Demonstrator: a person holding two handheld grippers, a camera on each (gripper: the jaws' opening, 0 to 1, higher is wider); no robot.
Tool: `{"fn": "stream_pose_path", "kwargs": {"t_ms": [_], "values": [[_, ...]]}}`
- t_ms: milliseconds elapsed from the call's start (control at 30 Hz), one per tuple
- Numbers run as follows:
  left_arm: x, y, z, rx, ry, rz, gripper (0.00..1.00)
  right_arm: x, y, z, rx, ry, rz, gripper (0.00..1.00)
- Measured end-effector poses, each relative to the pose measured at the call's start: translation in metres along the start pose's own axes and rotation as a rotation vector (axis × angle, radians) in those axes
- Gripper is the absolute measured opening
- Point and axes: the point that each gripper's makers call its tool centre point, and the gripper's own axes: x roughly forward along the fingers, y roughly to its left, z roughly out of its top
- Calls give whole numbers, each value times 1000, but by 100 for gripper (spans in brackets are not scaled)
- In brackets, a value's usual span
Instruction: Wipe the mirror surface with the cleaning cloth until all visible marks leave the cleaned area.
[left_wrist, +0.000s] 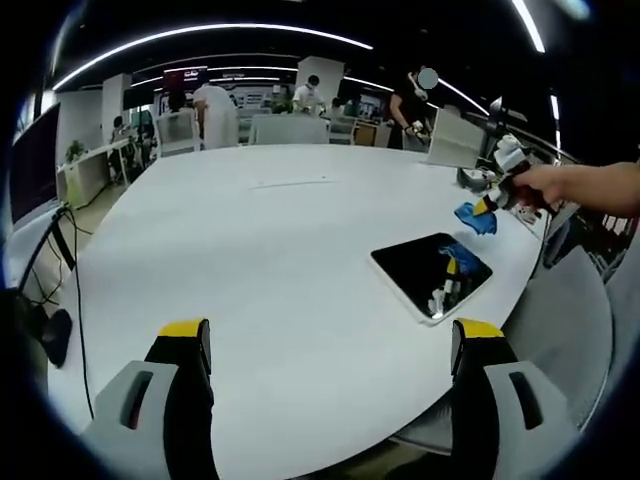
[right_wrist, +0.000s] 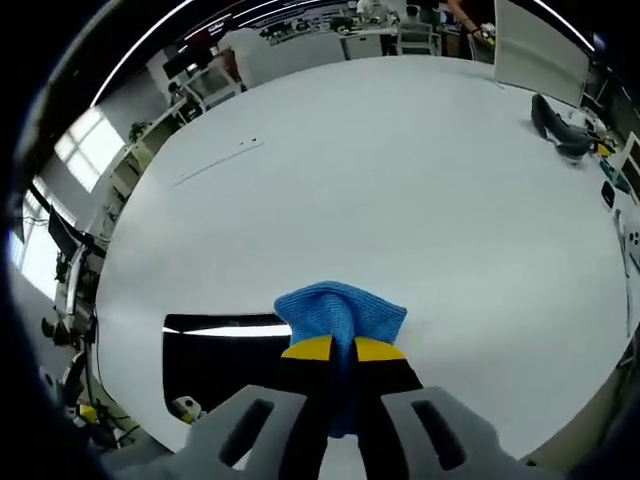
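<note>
A dark rectangular mirror (left_wrist: 432, 272) with a white rim lies flat on the white table (left_wrist: 280, 260), near its right edge. My left gripper (left_wrist: 330, 340) stands open over the table's near side, left of the mirror, nothing between its jaws. Beyond the mirror, my right gripper (left_wrist: 487, 207) holds a blue cleaning cloth (left_wrist: 476, 217) above the table, with a person's hand behind it. In the right gripper view, the right gripper (right_wrist: 341, 348) is shut on the blue cloth (right_wrist: 338, 310). The mirror (right_wrist: 225, 360) lies just below and left of the cloth.
A dark object (right_wrist: 558, 125) and small items lie at the table's far right edge. A white board (right_wrist: 540, 45) stands at the table's far side. Chairs, desks and people (left_wrist: 215, 110) are beyond the table. Cables (left_wrist: 70, 290) hang off the left.
</note>
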Motion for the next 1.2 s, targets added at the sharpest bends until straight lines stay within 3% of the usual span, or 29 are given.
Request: {"fn": "stream_pose_path", "kwargs": {"t_ms": [233,300,433,567,767,900,1200], "values": [[1,0,0,4,1,0,99,7,22,-4,-7,22,39,1],[1,1,-1,-8,-4,2,99,10,27,-6,-47,36,45,1],[3,0,-6,-13,3,-2,99,18,38,-2,-21,19,64,1],[3,-3,-8,-11,13,-9,99,34,42,-3,-105,10,39,1],[3,0,-8,-16,14,-5,99,46,58,-15,-72,44,61,1],[3,1,-5,-19,8,-1,99,57,59,-33,-74,92,50,2],[1,-5,-10,-15,15,-14,99,58,59,-28,-62,89,8,2]]}}
